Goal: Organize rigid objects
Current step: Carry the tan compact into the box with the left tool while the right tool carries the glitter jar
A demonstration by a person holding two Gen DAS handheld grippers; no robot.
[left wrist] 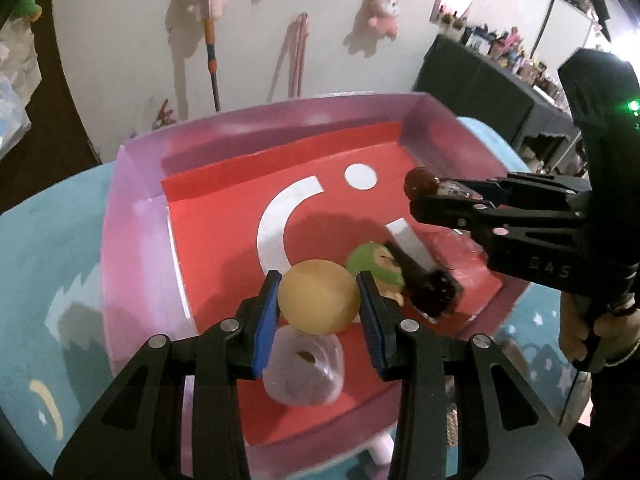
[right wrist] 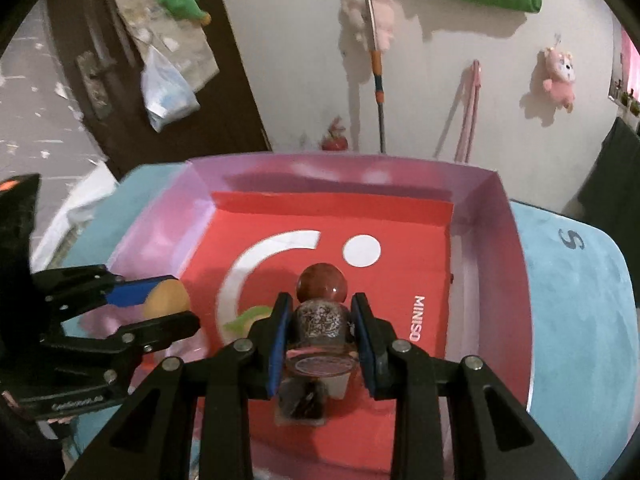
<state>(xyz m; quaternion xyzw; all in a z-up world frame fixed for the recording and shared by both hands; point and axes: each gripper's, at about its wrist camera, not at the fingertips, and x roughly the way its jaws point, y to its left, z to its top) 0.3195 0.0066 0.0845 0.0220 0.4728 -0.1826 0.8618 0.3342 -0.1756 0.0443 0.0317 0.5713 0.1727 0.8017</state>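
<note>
Pale wall behind; a glossy pink box with red paper floor. Left gripper clamps a smooth yellow ball; right gripper clamps a round-capped bottle, both above the box.

The left gripper grips a yellow ball between its blue pads, above the near edge of a pink box with a red floor. Under the ball lies a clear plastic piece. A green toy and a dark brush lie near the box's right edge. The right gripper clamps a small bottle with a round brown cap over the box's far right corner.
</note>
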